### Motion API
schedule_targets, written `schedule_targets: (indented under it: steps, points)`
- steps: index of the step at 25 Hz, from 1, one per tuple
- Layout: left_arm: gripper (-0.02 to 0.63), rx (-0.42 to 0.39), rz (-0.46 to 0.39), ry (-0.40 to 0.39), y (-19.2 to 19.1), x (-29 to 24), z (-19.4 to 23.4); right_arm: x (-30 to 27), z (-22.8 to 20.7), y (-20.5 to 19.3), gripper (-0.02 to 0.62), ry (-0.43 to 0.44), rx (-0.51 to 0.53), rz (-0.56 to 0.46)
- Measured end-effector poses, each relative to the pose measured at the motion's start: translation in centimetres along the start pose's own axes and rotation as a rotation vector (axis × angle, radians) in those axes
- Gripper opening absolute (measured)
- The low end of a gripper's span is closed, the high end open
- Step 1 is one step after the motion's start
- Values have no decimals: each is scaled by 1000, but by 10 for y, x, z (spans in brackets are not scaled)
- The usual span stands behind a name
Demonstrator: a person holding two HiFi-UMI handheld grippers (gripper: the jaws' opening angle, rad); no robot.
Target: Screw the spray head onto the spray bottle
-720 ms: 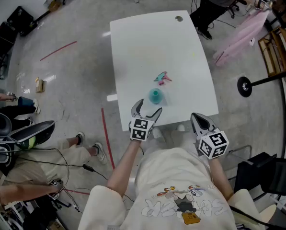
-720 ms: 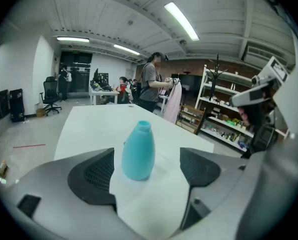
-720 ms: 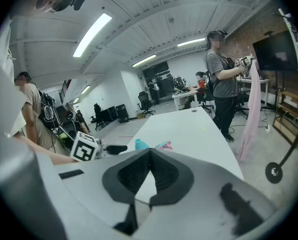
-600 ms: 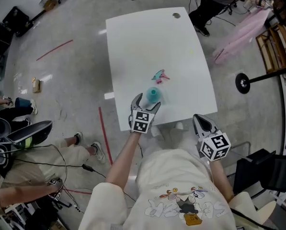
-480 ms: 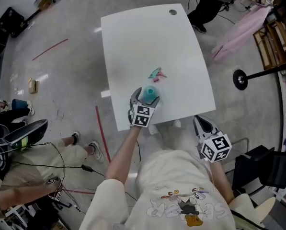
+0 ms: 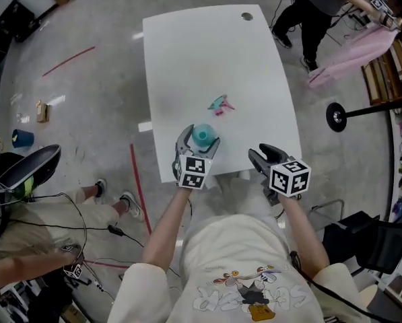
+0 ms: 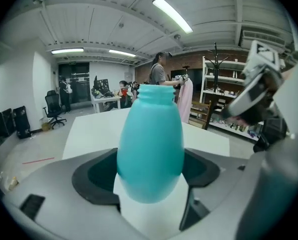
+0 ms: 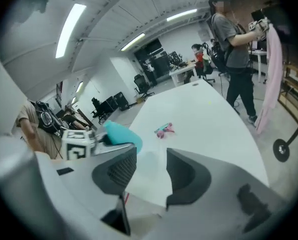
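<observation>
While the person stands at the near edge of the white table [image 6: 207,52], the teal spray bottle [image 6: 202,135] sits upright on that table just inside the same edge, with its neck open and no head on it. The left gripper [image 6: 199,140] reaches in over the edge and has the bottle between its jaws. They are spread as wide as they go, one on each side of the bottle's belly, and I can't see the pads pressing on it. In the left gripper view the bottle [image 7: 151,144] fills the gap of that gripper [image 7: 149,175], standing straight on the table top.

The spray head [image 6: 220,104], pink and teal, lies on its side nearer the middle of the table, apart from the bottle and touching nothing else.

The right gripper [image 6: 262,155] hangs just off the table's near edge, tilted downward. In the right gripper view its jaws [image 8: 151,171] are partly open, with only the table's edge and the floor between them, so it holds nothing. That view also catches the bottle [image 8: 120,134] at the table's near edge and the spray head [image 8: 163,129] farther in.

Beyond the table's far right corner another person [image 6: 315,5] stands handling a pink garment [image 6: 352,52].
</observation>
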State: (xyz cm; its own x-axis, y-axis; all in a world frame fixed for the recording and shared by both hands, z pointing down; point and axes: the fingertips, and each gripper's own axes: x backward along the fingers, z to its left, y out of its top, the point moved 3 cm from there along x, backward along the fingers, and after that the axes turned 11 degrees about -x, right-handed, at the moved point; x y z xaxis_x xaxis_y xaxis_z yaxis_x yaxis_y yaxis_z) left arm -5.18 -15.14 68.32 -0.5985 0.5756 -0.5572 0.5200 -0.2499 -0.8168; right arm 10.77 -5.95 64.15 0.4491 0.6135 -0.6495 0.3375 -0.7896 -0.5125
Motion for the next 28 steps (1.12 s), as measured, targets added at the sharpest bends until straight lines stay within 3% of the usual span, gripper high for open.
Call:
schedule_targets:
  steps: [5,10,14,17,20,23,26,28]
  points:
    - [385,8,-39,40,23,83,-6,-110,10,44,178,-31,-51,188]
    - [385,-3,-47,79,42,128,-16,-178,1,77,178,-149,-169,444]
    - [385,24,-58,119,25,169,19,-223,31,74,178,-164,-286,587]
    - [385,26,-52,148,18,178,15,-235,22,58,176,-220,-261,663]
    - [385,-4,-46,178,21,167,-23,-226,-19,41,174,-264,-215,700]
    - [385,-13,-53,186,25,167,-28,-221,-28,41,133,-251,-139,708]
    - [385,-1,-46,172,20,169,-13,-221,-9,41,130,-148,-85,631]
    - [385,25,-27,142,21,165,-3,-202,25,50,130,22,-80,499]
